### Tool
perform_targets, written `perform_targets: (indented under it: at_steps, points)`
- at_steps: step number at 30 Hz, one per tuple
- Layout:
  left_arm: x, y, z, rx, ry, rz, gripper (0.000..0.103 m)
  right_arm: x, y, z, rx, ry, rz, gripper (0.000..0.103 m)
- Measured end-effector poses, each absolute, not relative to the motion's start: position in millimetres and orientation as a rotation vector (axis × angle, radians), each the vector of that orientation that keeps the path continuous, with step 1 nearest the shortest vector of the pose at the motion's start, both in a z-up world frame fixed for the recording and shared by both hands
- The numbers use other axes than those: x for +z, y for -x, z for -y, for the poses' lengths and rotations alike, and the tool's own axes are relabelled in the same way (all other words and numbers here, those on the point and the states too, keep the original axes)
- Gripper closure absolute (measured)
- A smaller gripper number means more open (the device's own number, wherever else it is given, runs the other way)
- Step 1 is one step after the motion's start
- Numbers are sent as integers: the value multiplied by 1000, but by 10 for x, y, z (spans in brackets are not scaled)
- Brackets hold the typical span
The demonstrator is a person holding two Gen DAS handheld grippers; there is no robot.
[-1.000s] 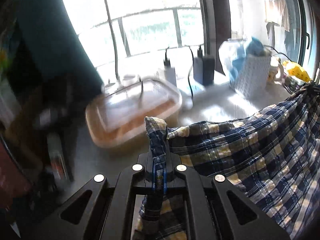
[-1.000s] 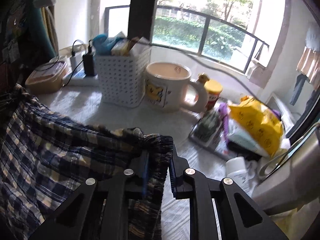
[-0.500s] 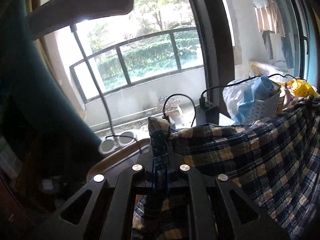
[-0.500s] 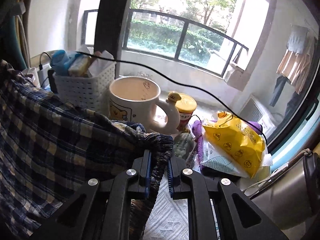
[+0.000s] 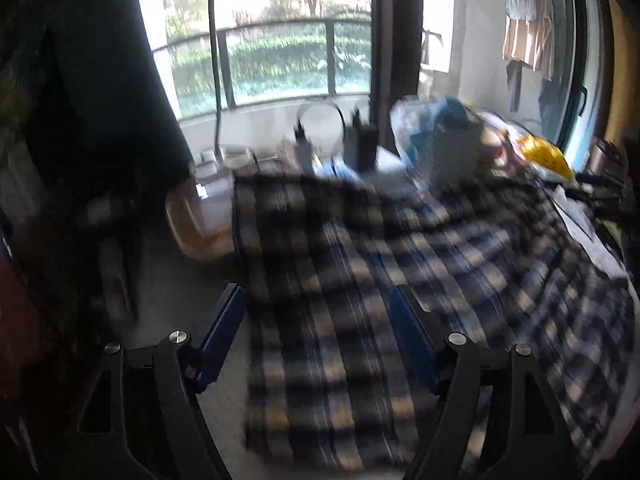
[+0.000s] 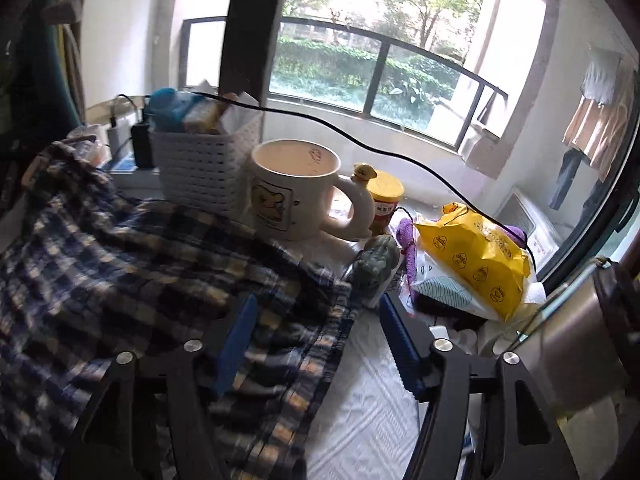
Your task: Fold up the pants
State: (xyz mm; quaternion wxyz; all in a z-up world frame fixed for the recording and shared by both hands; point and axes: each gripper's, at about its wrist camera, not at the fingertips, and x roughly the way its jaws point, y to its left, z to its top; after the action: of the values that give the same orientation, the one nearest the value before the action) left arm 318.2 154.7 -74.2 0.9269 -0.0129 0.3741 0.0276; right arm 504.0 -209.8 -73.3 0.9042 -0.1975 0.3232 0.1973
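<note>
The blue, white and yellow plaid pants (image 5: 400, 280) lie slack over the white table, blurred in the left wrist view. My left gripper (image 5: 318, 304) hovers over their left part with its jaws opening. Cloth lies under and between the fingers, but the blue pads (image 5: 224, 328) do not press on it. In the right wrist view the pants (image 6: 132, 264) drape to the left, with their gathered edge running between the fingers. My right gripper (image 6: 316, 314) is also opening, and its pads (image 6: 400, 344) stand clear of the fabric.
A clear food box (image 5: 200, 220) sits just left of the pants. Behind them stand a white basket (image 6: 204, 168), a large mug (image 6: 292, 192), a yellow-lidded jar (image 6: 384, 200) and chargers (image 5: 362, 144). A yellow bag (image 6: 472, 256) and a steel flask (image 6: 580, 340) crowd the right.
Both grippers were shut on the pants' top edge and holding it up. Both have now let go, and the cloth has dropped onto the table. The left view has swung.
</note>
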Motion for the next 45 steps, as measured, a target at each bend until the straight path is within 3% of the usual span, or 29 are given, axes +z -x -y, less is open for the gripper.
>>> perform_targets:
  at_steps: [3,5,7,9,16,22,23,25,27,29,31,32,45]
  points:
    - [-991,-2918,-1385,18,68,-856,29,-685,-4792,2152,443,403,-658,37]
    - [-1148,-2809,-1254,-16,89,-910,39,-686,-4628,2200,459,404,-665,37]
    - [-1281,-2756,-1165,-54,122,-964,57,-725,-4516,2228,471,409,-673,37]
    - [-1399,-2751,-1087,-84,161,-1008,64,-787,-4401,2281,484,417,-692,37]
    - [-1425,-2878,-1069,-84,320,-1047,63,-994,-4071,2555,516,380,-763,37]
    - [-1448,-2919,-816,-30,98,-1001,65,-1026,-3903,2790,554,315,-787,41]
    - [-1457,-2919,-773,-16,56,-991,69,-1034,-3887,2802,565,310,-790,41]
    - [-1468,-2928,-749,-1,13,-973,94,-1078,-3831,2783,593,317,-799,41]
    - [-1470,-2943,-783,0,15,-970,99,-1124,-3781,2750,614,333,-804,42]
    - [-1469,-2953,-816,5,4,-966,100,-1188,-3741,2718,626,347,-817,55]
    - [-1450,-2973,-842,18,-9,-957,101,-1228,-3707,2697,622,373,-823,79]
    - [-1420,-2988,-854,28,-20,-947,101,-1234,-3689,2694,619,387,-823,85]
    - [-1129,-3362,-1121,44,-32,-881,99,-1147,-3638,3378,437,295,-826,94]
